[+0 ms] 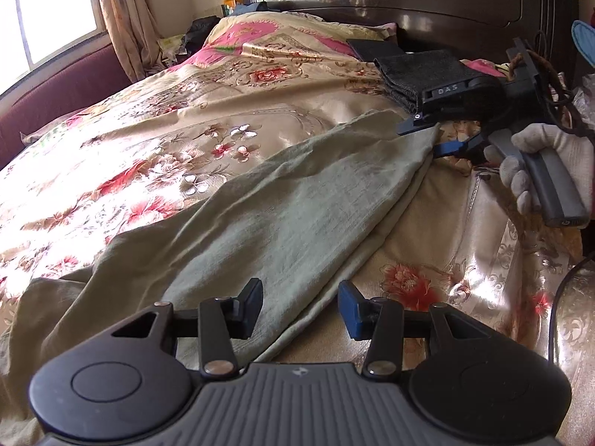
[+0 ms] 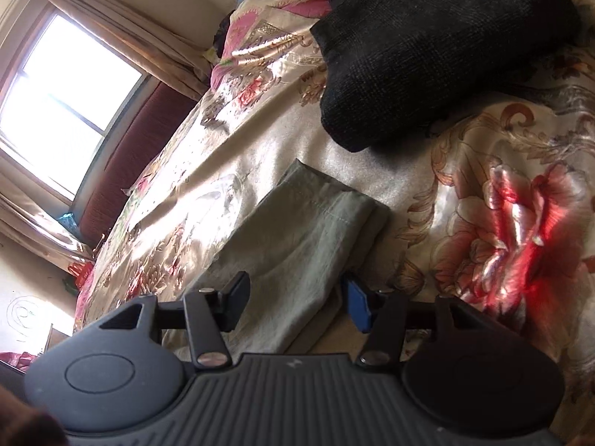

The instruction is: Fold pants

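Pale green pants on a floral bedspread, both grippers spread and gripping nothing.

The pants (image 1: 238, 215) lie flat across the bedspread (image 1: 156, 111), running from the near left of the left wrist view toward the leg end at far right. The left gripper (image 1: 300, 306) hovers over the near edge of the fabric, jaws apart, with cloth visible between the pads but not pressed by them. The right gripper (image 2: 295, 303) sits over the hemmed leg end, jaws also apart, pads clear of the cloth. In the left wrist view, a gloved hand (image 1: 539, 163) holds the right gripper's handle beside the leg end. Folded dark garments (image 2: 427, 52) rest on the bedspread beyond the leg end, apart from the pants. A window (image 1: 44, 11) with curtains stands at far left.
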`<state>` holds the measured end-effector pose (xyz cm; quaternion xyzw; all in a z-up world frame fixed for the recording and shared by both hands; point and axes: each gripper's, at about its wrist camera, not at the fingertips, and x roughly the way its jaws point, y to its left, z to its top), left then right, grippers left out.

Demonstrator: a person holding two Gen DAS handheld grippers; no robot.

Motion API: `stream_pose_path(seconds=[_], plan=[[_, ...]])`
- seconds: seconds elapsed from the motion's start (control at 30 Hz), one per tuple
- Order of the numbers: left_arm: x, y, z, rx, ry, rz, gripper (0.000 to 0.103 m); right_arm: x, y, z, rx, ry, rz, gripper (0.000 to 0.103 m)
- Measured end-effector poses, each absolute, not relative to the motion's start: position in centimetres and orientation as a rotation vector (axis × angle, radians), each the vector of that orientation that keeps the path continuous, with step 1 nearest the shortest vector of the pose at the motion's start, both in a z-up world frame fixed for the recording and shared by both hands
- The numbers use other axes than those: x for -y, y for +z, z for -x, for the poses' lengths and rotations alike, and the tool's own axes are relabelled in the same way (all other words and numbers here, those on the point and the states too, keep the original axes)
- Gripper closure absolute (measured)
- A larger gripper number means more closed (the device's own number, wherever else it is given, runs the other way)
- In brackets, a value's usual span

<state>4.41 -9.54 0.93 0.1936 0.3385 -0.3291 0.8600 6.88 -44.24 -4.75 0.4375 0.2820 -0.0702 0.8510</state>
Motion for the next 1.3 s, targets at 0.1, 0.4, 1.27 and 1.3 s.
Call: stream_pose_path(seconds=[0.1, 0.4, 1.27, 1.3], plan=[[9.9, 1.1, -4.5, -0.702, -0.687, -0.411, 0.044, 44.8, -5.9, -7.7, -0.562, -0.157, -1.005, 0.049], [9.5, 0.5, -5.3, -0.707, -0.654, -0.38, 0.044, 44.6, -6.9, -7.1, -0.532, -0.085, -1.093, 0.077], [0.4, 2.1, -13.9, -0.614, -0.426, -0.447, 0.04, 46.6, -5.5, -3.8, -0.595, -0.273, -1.068, 0.099], [0.1, 1.8, -14.8, -0.623, -0.425, -0.479, 0.04, 46.6, -5.4, -3.9, -0.6, -0.277, -1.068, 0.099]])
